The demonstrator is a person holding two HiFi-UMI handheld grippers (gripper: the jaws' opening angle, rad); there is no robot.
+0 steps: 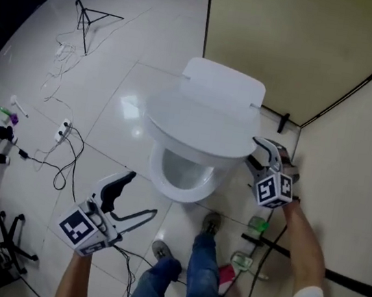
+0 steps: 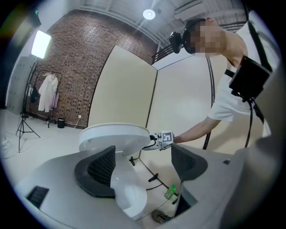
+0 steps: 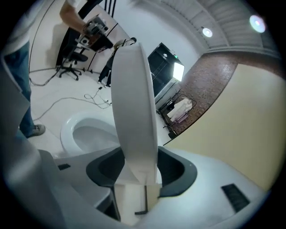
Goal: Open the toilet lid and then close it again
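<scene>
At the right rim of the toilet lid (image 1: 203, 123), half-raised over the bowl (image 1: 180, 176), the right gripper (image 1: 261, 155) has its jaws pinched on the edge while the left gripper (image 1: 142, 194) hangs open and empty at near left; the lid looks mid-swing, so the next move calls for following its hinge arc steadily.

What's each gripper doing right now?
Left gripper: open, holding nothing.
Right gripper: closed on the edge of the white plastic oval toilet lid, which is partly raised.
</scene>
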